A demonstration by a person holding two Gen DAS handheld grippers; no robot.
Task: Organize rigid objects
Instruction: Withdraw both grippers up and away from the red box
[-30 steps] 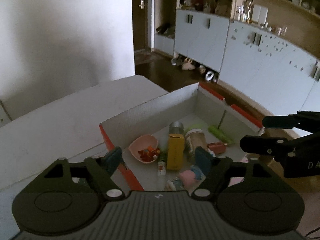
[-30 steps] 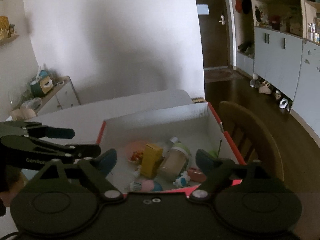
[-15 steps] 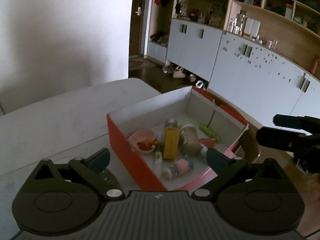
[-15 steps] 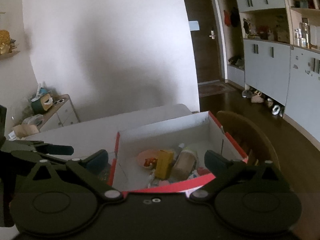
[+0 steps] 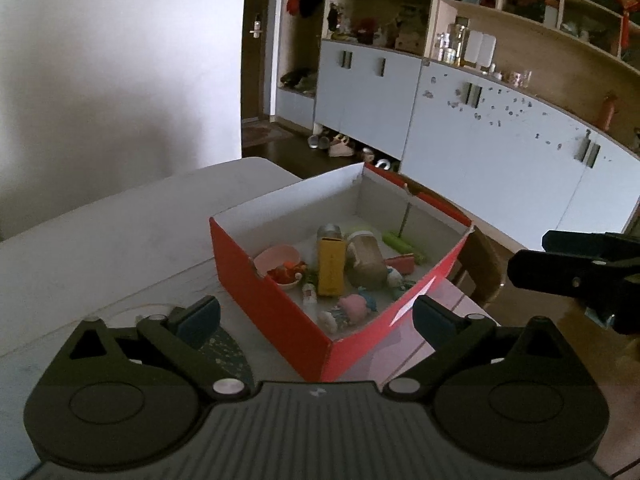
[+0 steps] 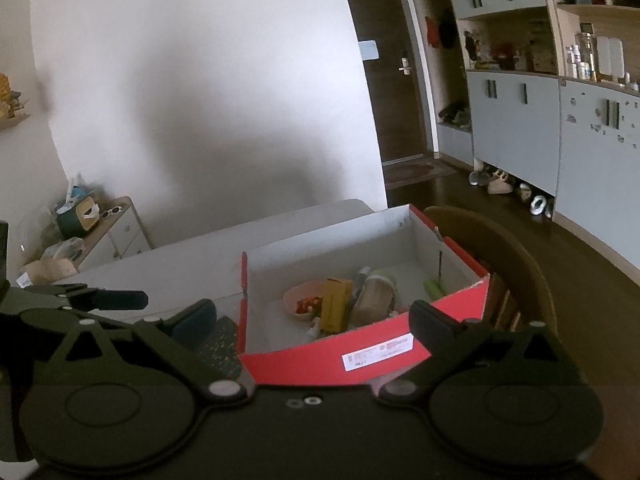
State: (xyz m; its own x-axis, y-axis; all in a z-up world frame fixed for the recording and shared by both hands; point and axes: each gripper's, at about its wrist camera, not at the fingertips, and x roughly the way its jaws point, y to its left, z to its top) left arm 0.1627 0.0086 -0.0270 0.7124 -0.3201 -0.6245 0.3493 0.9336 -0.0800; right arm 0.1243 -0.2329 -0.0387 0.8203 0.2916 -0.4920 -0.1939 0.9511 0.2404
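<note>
A red cardboard box (image 5: 276,300) with a white inside stands on the white table (image 5: 100,240). It holds a yellow carton (image 5: 331,268), a brown jar (image 5: 366,260), a pink bowl (image 5: 276,258), a green tube (image 5: 402,242) and several small toys. The box also shows in the right wrist view (image 6: 360,356). My left gripper (image 5: 316,316) is open and empty, held back from the box's near corner. My right gripper (image 6: 312,320) is open and empty, in front of the box's near wall.
A wooden chair (image 6: 512,264) stands right of the box. A dark speckled mat (image 5: 224,352) lies on the table by the box. Grey cabinets (image 5: 500,168) line the right wall. A low cupboard with clutter (image 6: 80,224) stands at the left.
Both grippers have pulled back and up from the box, which now looks smaller and farther. Its red outer walls have come into view. Both stay open and empty.
</note>
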